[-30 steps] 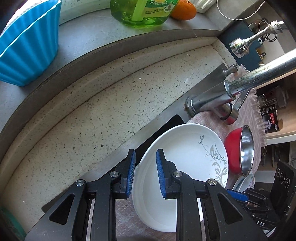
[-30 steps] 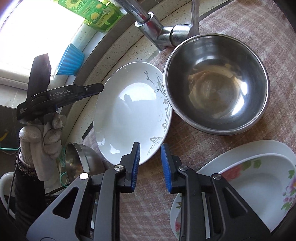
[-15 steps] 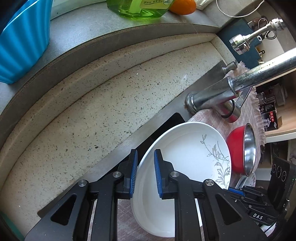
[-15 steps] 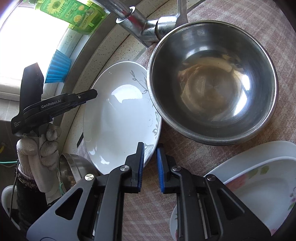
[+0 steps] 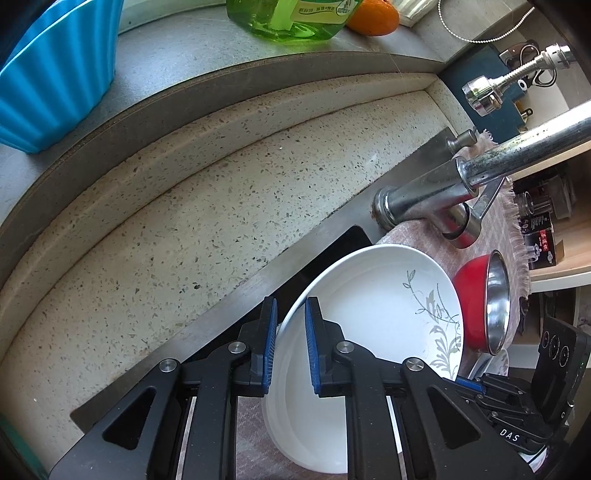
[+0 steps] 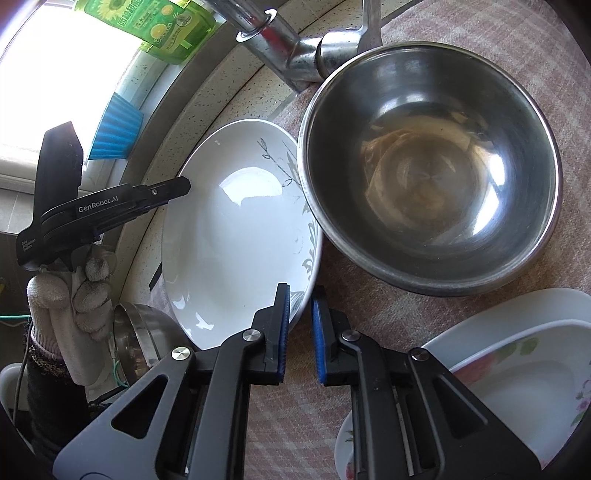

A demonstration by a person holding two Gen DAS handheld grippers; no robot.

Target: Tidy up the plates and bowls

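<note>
A white plate (image 5: 373, 310) with a grey leaf pattern lies on the pink checked cloth (image 6: 369, 325) beside the tap. My left gripper (image 5: 290, 332) is shut on its far-left rim, which runs between the blue pads. In the right wrist view, the right gripper (image 6: 299, 325) is shut on the same white plate (image 6: 236, 236) at its near rim, where the edge sits between the fingertips. The left gripper (image 6: 181, 184), held by a gloved hand (image 6: 74, 295), shows at the plate's left edge. A large steel bowl (image 6: 428, 166) sits just right of the plate, overlapping its rim.
A red steel-lined bowl (image 5: 480, 306) lies beyond the plate. Stacked floral dishes (image 6: 517, 387) are at the near right, and a small steel bowl (image 6: 140, 339) at the near left. The tap (image 5: 461, 184) overhangs the cloth. A soap bottle (image 5: 288, 18), an orange (image 5: 373, 14) and a blue basket (image 5: 55, 74) stand on the ledge.
Both grippers have closed their jaws onto the white plate's rim. The right gripper has shifted closer to the plate's near edge, and the steel bowl now looks larger.
</note>
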